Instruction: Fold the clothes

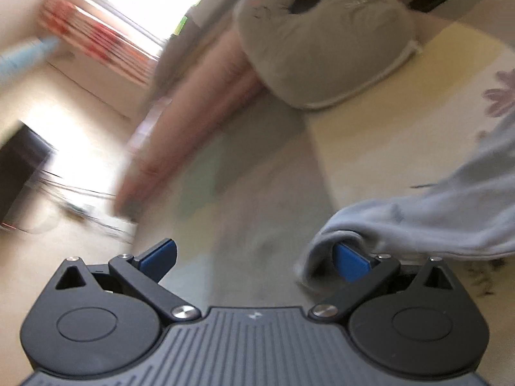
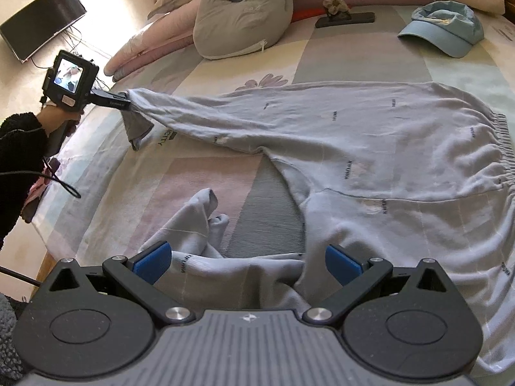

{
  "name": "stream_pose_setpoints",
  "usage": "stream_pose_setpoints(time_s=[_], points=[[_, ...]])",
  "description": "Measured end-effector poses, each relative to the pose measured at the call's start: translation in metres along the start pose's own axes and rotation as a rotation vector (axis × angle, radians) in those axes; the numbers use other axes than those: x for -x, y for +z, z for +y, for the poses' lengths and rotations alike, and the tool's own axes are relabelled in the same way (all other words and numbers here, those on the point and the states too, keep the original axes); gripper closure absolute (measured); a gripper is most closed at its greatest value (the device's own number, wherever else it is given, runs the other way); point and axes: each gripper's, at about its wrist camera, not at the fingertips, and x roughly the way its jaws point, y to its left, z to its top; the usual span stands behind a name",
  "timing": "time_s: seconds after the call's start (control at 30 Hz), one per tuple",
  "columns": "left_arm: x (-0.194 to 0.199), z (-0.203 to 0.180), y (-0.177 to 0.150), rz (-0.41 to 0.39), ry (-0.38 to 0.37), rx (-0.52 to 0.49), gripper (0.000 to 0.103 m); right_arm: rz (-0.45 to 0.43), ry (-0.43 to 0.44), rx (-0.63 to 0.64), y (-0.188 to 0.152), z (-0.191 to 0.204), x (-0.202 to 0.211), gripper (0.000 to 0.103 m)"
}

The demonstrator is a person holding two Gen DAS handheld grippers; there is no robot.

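A pale blue-grey sweatshirt [image 2: 370,141] lies spread across the bed [image 2: 206,173], hem gathered at the right, body flat on the patchwork cover. One sleeve [image 2: 206,119] is stretched out to the left and lifted off the cover, its cuff [image 1: 325,241] hanging from the left gripper [image 2: 124,99]. In that gripper's own view the jaws stand wide, and the cuff is draped over the right-hand blue pad [image 1: 351,262] only; the other pad is bare. So the cloth hangs hooked on one finger, not pinched between two. That view is badly smeared, so little else in it is certain. A hand [image 2: 61,119] in a black fuzzy sleeve holds the handle, and the small screen on the gripper's back is lit.

The right gripper [image 2: 248,262] hovers low over the near side of the sweatshirt, jaws spread wide, nothing between them. The second sleeve [image 2: 199,222] lies crumpled and bunched on the cover just ahead of its left pad, and the lower edge of the garment runs under the right pad.

Further back a grey round cushion [image 2: 241,13] with a hole in the middle leans against pink pillows [image 2: 151,45]. A light blue cap [image 2: 447,32] sits near the far right corner, well apart from the sweatshirt, and a dark phone [image 2: 346,19] lies between cushion and cap. A dark screen [image 2: 42,21] stands by the wall on the left.
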Motion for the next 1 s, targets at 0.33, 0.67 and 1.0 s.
stream_pose_setpoints(time_s=[0.33,0.67,1.0], points=[[-0.010,-0.016,-0.045,0.020,-0.211,0.134,0.001,0.046,-0.013,0.032,0.008,0.035,-0.026,0.000],[-0.045,0.032,-0.085,0.104,-0.105,0.284,0.000,0.069,-0.035,0.059,0.014,0.059,-0.040,0.000],[-0.046,0.082,-0.104,0.090,-0.079,0.318,0.001,0.064,-0.062,0.064,0.023,0.072,-0.048,0.000]])
